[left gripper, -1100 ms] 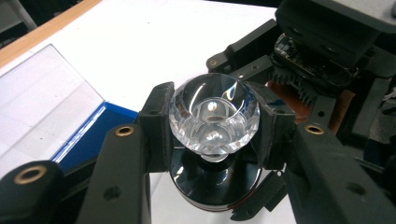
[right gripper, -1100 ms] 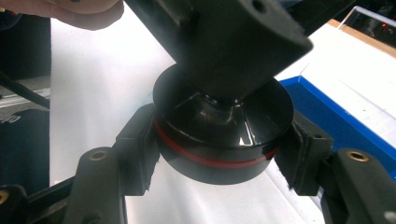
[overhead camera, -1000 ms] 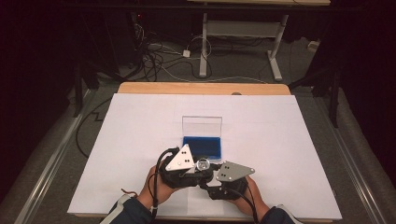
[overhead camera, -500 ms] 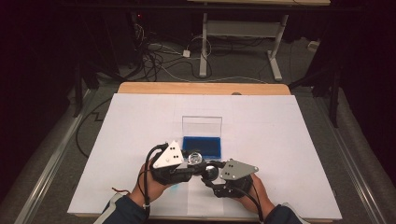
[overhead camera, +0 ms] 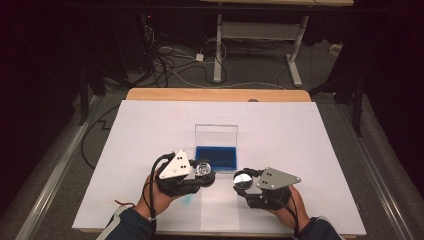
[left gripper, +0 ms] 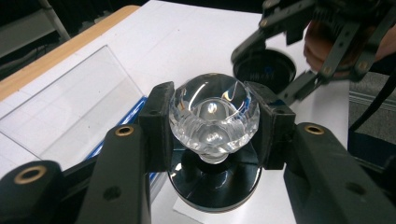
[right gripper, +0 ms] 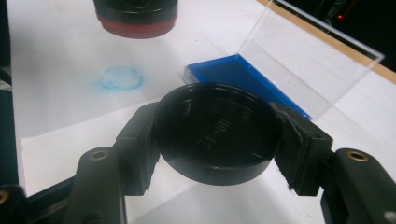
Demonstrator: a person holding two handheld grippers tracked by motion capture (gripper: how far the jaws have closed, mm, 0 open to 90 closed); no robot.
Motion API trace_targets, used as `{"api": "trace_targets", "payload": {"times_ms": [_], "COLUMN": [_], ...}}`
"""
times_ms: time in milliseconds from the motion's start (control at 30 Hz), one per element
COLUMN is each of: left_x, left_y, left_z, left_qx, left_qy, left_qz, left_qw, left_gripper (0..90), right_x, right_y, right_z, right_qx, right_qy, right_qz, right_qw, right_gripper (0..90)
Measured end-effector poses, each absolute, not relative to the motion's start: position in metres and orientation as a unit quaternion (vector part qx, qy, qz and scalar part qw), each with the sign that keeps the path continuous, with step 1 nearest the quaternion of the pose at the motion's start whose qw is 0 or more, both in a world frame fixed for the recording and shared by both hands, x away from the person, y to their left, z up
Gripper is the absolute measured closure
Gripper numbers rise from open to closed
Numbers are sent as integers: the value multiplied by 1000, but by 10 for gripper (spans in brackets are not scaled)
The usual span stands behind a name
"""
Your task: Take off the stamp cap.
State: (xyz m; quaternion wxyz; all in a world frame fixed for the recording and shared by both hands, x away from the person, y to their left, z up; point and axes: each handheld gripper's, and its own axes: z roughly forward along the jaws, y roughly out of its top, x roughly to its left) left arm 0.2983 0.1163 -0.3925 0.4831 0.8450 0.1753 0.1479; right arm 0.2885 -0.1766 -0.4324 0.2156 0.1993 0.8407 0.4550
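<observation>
My left gripper point(left gripper: 214, 122) is shut on the faceted clear knob point(left gripper: 214, 114) of a round stamp, whose black base point(left gripper: 215, 182) hangs below the jaws. In the high view the left gripper point(overhead camera: 202, 169) sits just in front of the blue ink pad point(overhead camera: 216, 157). My right gripper point(right gripper: 217, 140) is shut on a round black cap point(right gripper: 217, 133), hollow side up. In the high view the right gripper point(overhead camera: 243, 179) is off to the right, apart from the stamp. The stamp's red-rimmed underside point(right gripper: 135, 18) shows at the top of the right gripper view.
The ink pad's clear lid point(overhead camera: 216, 134) stands upright behind it. A round blue print point(right gripper: 121, 78) marks the white table cover point(overhead camera: 310, 140) near a loose paper sheet point(overhead camera: 220, 212). The wooden table edge point(overhead camera: 215, 94) runs along the far side, with cables on the floor beyond.
The two grippers were close together and have drawn apart. The right one has moved right with the black cap, and the left one still holds the stamp by its knob.
</observation>
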Motion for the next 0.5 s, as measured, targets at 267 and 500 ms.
{"api": "trace_targets", "payload": {"times_ms": [267, 500], "left_x": [300, 301], "left_y": [119, 120], "left_z": [-395, -397], "left_qx": [846, 848], "left_qy": [178, 173], "left_qz": [148, 150], "left_qw": [481, 478], "left_gripper": [541, 541], "right_x": [285, 282], "right_y": [-194, -208], "right_z": [-425, -422], "right_qx": [208, 215], "right_qy": [832, 827], "right_qz": [460, 457], "right_qw": [232, 248], "right_gripper": [383, 383]}}
